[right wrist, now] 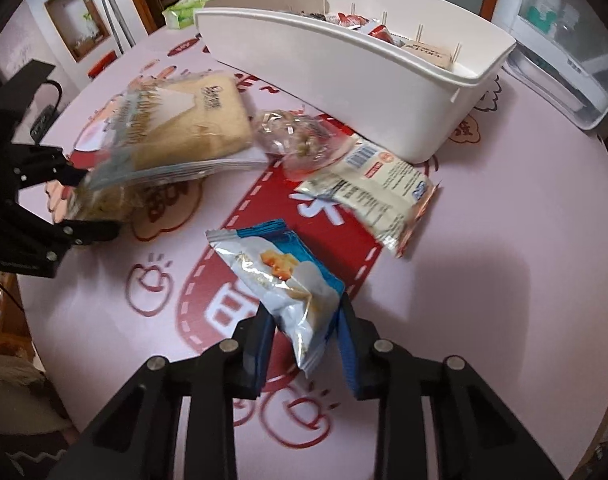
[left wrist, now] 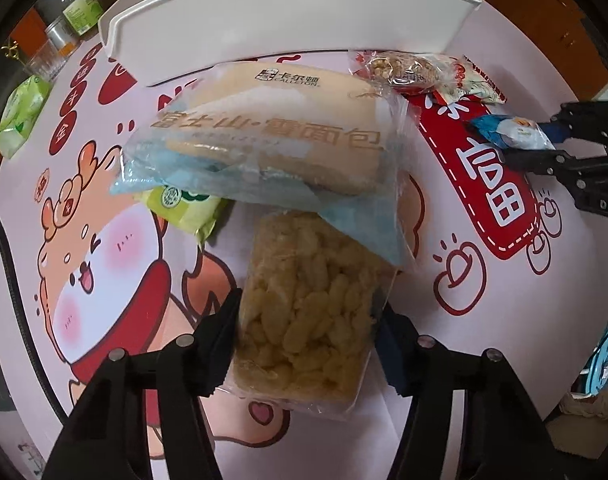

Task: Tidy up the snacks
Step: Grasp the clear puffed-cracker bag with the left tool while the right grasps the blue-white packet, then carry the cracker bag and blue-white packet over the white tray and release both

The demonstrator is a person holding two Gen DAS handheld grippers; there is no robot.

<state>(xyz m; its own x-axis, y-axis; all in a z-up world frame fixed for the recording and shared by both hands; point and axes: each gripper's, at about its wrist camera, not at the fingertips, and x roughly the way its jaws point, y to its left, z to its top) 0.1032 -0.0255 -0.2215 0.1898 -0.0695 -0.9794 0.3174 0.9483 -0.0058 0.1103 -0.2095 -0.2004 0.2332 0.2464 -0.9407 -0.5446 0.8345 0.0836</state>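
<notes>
Left wrist view: a round table [left wrist: 104,152] under a pink cartoon-printed cloth fills the frame, with a white plastic bin [left wrist: 288,12] across the top. The bin, seen in the right wrist view to be split by thin dividers and already holding several packets, is presumably where the loose snacks belong.

Below the bin, a large bread bag [left wrist: 264,140] lies tilted at centre, its lower edge resting on a clear pack of puffed corn sticks [left wrist: 304,312]. The left gripper [left wrist: 304,344] pinches that pack from both sides at the bottom of the frame, a hold low on the pack that would likely drag the bread along if lifted.

At upper right, a clear packet of nut brittle [left wrist: 408,70] and a white-and-red packet [left wrist: 480,84] lie just beside the bin, waiting their turn. A green wrapper [left wrist: 184,208] pokes out under the bread at centre left; a second green pack [left wrist: 20,116] sits at the table's far left edge.

In the right wrist view, the right gripper [right wrist: 304,344] at bottom centre is pressed together on the lower end of a small blue-and-white snack bag [right wrist: 280,276], which stands up on end between its fingers.
</notes>
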